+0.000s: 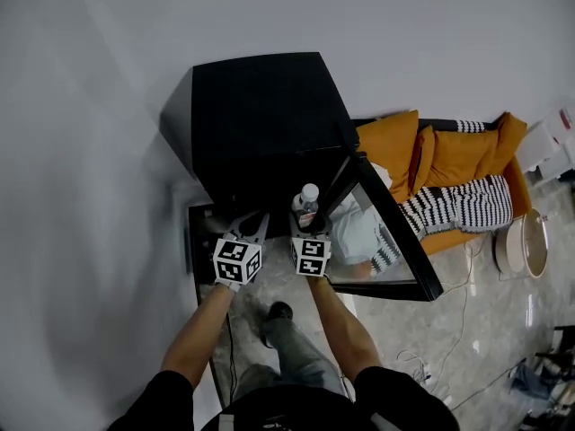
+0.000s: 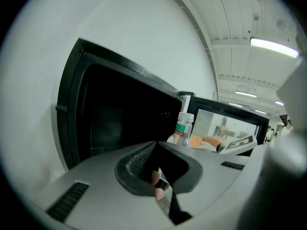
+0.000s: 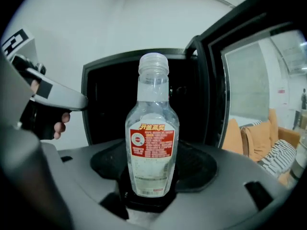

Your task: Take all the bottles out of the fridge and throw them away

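The black fridge (image 1: 260, 115) stands against the white wall with its glass door (image 1: 386, 241) swung open to the right. My right gripper (image 1: 310, 227) is shut on a clear bottle (image 1: 308, 200) with a white cap, held upright in front of the dark opening. In the right gripper view the bottle (image 3: 152, 138) shows a red label and sits between the jaws of the right gripper (image 3: 151, 176). My left gripper (image 1: 254, 225) hovers just left of it, shut and holding nothing. The left gripper view shows its jaws (image 2: 156, 164) together, with the bottle (image 2: 183, 128) beyond them.
An orange sofa (image 1: 449, 164) with striped cushions stands behind the open door. A round white container (image 1: 526, 241) sits on the floor at the right. Cables (image 1: 449, 330) trail over the tiled floor. My shoe (image 1: 278, 312) is below the grippers.
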The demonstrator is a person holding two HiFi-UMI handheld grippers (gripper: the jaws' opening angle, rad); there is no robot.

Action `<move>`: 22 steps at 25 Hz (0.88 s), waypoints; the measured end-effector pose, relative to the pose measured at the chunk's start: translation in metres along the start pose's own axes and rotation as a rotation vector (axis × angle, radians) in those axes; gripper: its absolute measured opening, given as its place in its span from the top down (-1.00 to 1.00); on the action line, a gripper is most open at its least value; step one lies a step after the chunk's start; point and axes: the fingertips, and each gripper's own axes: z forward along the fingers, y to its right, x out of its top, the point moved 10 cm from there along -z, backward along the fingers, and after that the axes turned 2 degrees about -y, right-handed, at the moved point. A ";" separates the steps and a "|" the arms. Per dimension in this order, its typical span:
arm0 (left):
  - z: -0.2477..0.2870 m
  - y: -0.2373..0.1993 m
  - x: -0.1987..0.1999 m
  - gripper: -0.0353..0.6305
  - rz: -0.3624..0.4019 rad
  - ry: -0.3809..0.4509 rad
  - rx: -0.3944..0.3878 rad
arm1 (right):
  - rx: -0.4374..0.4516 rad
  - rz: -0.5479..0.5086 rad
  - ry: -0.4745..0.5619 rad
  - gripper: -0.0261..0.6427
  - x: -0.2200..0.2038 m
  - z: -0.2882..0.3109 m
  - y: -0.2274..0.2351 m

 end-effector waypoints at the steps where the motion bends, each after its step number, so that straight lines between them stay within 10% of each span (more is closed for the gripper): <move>1: -0.007 0.006 0.009 0.89 0.000 -0.002 0.001 | 0.004 0.001 0.005 0.05 0.012 -0.011 0.001; 22: -0.146 0.019 0.102 0.89 0.018 0.093 0.166 | 0.223 -0.088 0.113 0.04 0.150 -0.104 -0.054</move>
